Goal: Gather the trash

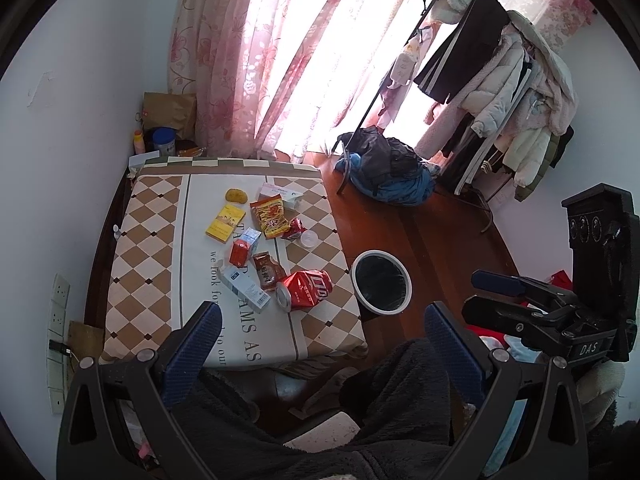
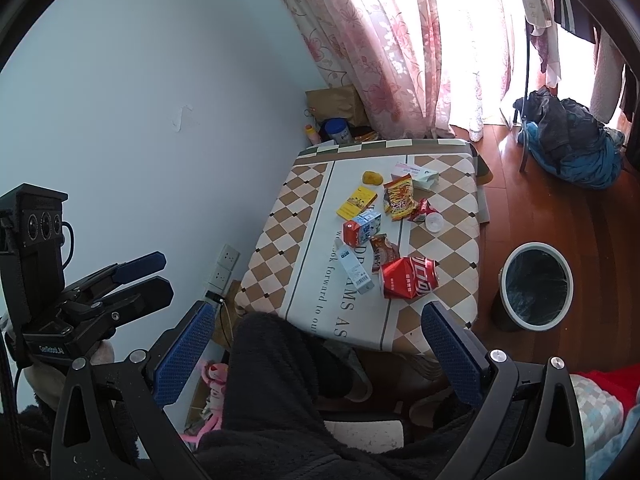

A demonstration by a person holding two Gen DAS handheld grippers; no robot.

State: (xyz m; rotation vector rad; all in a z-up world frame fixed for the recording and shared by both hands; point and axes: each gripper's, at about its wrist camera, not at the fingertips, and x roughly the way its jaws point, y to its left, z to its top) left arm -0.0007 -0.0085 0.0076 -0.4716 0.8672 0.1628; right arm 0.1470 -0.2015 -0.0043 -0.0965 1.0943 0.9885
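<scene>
Trash lies scattered on a low table with a checkered cloth (image 1: 140,240) (image 2: 280,208). A crushed red cola can (image 1: 306,290) (image 2: 408,278) lies nearest, with a white-blue box (image 1: 246,290), a brown wrapper (image 1: 266,272), a red carton (image 1: 242,252), a yellow box (image 1: 225,225) and an orange snack bag (image 1: 270,216) behind it. A white-rimmed bin (image 1: 356,280) (image 2: 536,246) with a dark liner stands on the floor right of the table. My left gripper (image 1: 324,332) and my right gripper (image 2: 320,340) hover open and empty before the table's near edge.
The person's legs in dark fleece (image 1: 400,392) fill the space under both grippers. A clothes rack (image 1: 500,92) and a heap of clothes (image 1: 388,172) stand beyond the bin. A paper bag (image 1: 170,110) and a tin sit in the corner. Wall sockets (image 2: 224,266) are left of the table.
</scene>
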